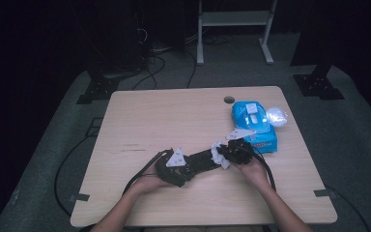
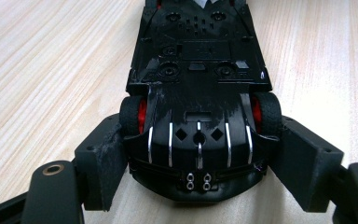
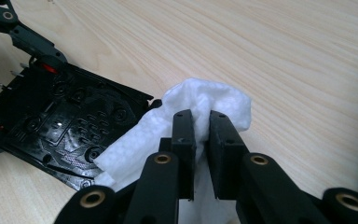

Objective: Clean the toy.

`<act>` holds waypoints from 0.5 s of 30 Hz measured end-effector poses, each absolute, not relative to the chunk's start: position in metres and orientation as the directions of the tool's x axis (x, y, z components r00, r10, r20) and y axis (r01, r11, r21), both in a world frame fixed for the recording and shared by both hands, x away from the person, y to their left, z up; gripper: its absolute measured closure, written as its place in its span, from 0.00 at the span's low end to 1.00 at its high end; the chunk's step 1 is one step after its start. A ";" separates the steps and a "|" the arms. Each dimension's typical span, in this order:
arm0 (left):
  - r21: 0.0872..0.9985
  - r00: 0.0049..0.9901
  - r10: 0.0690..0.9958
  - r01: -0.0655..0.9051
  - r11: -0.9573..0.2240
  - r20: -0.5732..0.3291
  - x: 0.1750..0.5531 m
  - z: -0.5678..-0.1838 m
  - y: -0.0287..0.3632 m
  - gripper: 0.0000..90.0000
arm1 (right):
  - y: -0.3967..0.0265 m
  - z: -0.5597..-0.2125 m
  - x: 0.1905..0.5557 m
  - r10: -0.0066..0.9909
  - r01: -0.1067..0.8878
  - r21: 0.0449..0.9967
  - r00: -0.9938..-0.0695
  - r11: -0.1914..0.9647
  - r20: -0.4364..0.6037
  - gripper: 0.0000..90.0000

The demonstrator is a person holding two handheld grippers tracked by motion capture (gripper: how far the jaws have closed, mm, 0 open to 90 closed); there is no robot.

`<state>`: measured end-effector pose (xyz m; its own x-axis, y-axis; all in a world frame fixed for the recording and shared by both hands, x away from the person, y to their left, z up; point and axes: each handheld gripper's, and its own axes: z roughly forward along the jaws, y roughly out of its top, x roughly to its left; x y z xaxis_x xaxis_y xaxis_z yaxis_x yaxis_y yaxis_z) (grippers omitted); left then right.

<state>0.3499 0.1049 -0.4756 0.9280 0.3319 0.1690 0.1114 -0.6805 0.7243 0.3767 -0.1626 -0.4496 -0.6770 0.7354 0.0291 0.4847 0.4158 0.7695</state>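
A black toy car [image 2: 198,93] lies upside down on the wooden table [image 1: 164,116], its red wheel hubs showing. My left gripper [image 2: 198,163] is shut on the car's rear end, one jaw on each side by the rear wheels. In the high view the left gripper [image 1: 176,166] holds the car [image 1: 200,160] at the front middle of the table. My right gripper [image 3: 200,140] is shut on a white wet wipe [image 3: 200,100], which hangs over the car's underside [image 3: 70,126] at its far end. The right gripper [image 1: 236,147] sits just right of the wipe [image 1: 220,154].
A blue pack of wet wipes [image 1: 253,126] lies at the table's right, close behind the right gripper, with a white crumpled wipe or bag [image 1: 276,116] beside it. A round cable hole [image 1: 229,100] is near the far edge. Cables trail from both grippers.
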 end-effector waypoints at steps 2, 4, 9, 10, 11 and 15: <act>0.723 0.927 0.333 0.111 -0.682 0.171 0.350 -0.476 0.105 0.27 | -0.158 -0.448 0.380 0.735 0.478 0.775 -0.677 0.414 0.025 0.90; 0.721 0.927 0.333 0.111 -0.684 0.173 0.350 -0.476 0.105 0.27 | -0.151 -0.447 0.385 0.732 0.472 0.780 -0.680 0.411 0.026 0.90; 0.729 0.927 0.337 0.117 -0.674 0.162 0.351 -0.476 0.107 0.27 | -0.146 -0.448 0.391 0.729 0.477 0.780 -0.684 0.405 0.040 0.90; 0.729 0.928 0.335 0.117 -0.675 0.161 0.351 -0.476 0.107 0.27 | -0.148 -0.449 0.391 0.728 0.483 0.778 -0.684 0.402 0.048 0.90; 0.727 0.928 0.334 0.117 -0.676 0.162 0.350 -0.477 0.106 0.27 | -0.152 -0.448 0.388 0.727 0.489 0.774 -0.685 0.402 0.055 0.90; 0.726 0.929 0.333 0.118 -0.677 0.160 0.350 -0.477 0.106 0.27 | -0.163 -0.448 0.369 0.717 0.472 0.772 -0.697 0.425 0.031 0.90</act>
